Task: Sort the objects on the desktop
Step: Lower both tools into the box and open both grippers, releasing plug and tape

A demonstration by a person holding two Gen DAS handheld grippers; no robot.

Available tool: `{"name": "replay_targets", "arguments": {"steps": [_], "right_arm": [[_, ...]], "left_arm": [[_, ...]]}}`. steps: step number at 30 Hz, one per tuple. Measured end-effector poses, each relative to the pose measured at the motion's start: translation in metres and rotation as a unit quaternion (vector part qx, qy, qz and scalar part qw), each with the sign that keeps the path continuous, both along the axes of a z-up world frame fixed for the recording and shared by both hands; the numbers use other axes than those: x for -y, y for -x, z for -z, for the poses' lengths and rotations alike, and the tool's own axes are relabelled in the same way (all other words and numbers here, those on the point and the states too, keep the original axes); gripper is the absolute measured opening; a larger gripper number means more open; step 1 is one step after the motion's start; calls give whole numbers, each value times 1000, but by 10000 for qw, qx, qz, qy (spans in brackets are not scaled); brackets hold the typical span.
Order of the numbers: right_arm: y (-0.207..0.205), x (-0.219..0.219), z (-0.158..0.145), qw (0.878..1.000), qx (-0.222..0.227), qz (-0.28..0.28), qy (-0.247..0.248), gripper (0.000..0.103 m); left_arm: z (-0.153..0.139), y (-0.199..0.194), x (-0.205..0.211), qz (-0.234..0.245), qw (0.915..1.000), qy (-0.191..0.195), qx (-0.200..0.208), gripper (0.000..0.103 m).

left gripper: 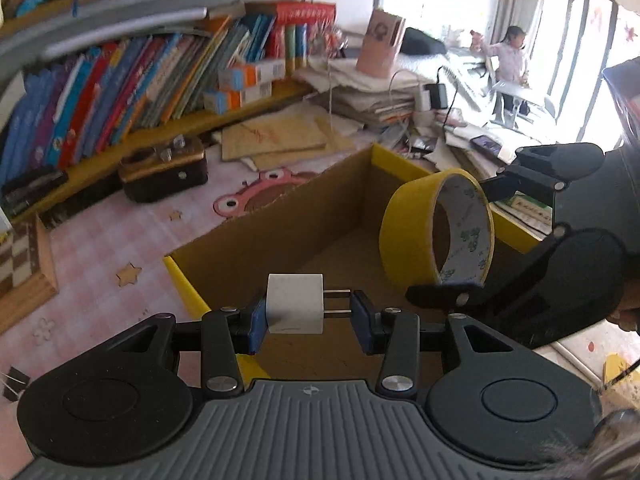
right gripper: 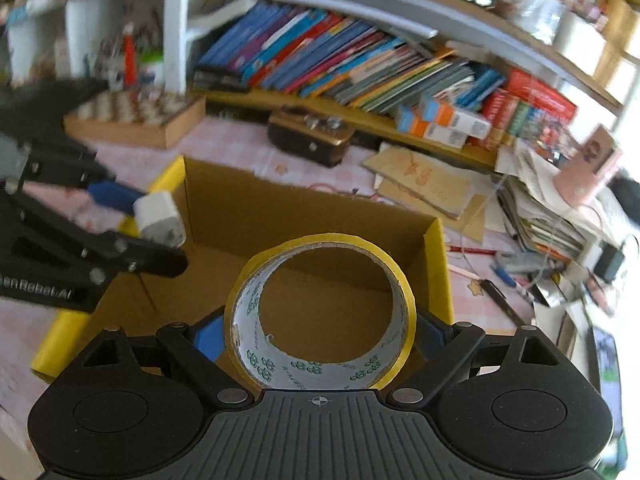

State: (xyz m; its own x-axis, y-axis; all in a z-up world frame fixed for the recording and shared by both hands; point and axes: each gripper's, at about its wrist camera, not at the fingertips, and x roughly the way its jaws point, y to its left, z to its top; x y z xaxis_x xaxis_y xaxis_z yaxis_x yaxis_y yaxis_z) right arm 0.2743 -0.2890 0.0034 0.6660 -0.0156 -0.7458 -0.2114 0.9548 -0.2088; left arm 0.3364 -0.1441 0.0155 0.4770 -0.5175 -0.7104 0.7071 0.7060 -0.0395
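Now my left gripper pinches the white plug adapter tight between pad and prongs, over the near edge of the cardboard box. My right gripper spans the yellow tape roll, jaws wide. I should lower both well inside the walls before letting go.

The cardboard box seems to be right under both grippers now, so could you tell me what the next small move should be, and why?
Probably lower both a little, then release. The left gripper holds the white plug over the open cardboard box, and the right gripper holds the yellow tape roll above it too.
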Motion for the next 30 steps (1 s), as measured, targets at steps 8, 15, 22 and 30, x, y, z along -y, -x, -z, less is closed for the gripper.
{"name": "replay_targets", "arguments": {"steps": [8, 15, 22, 30], "right_arm": [[-32, -20, 37, 9869, -603, -1106, 1005, 93], [-45, -31, 57, 9656, -950, -1870, 1538, 93], [-49, -36, 70, 9427, -1024, -2486, 1974, 93], [-49, -33, 75, 9421, -971, -2531, 1971, 93]], "left_arm": [[27, -28, 34, 154, 9978, -630, -150, 40], [34, -40, 47, 256, 9919, -1235, 134, 40], [45, -34, 63, 594, 9846, -1622, 275, 40], [48, -34, 65, 675, 9822, -1718, 348, 42]]}}
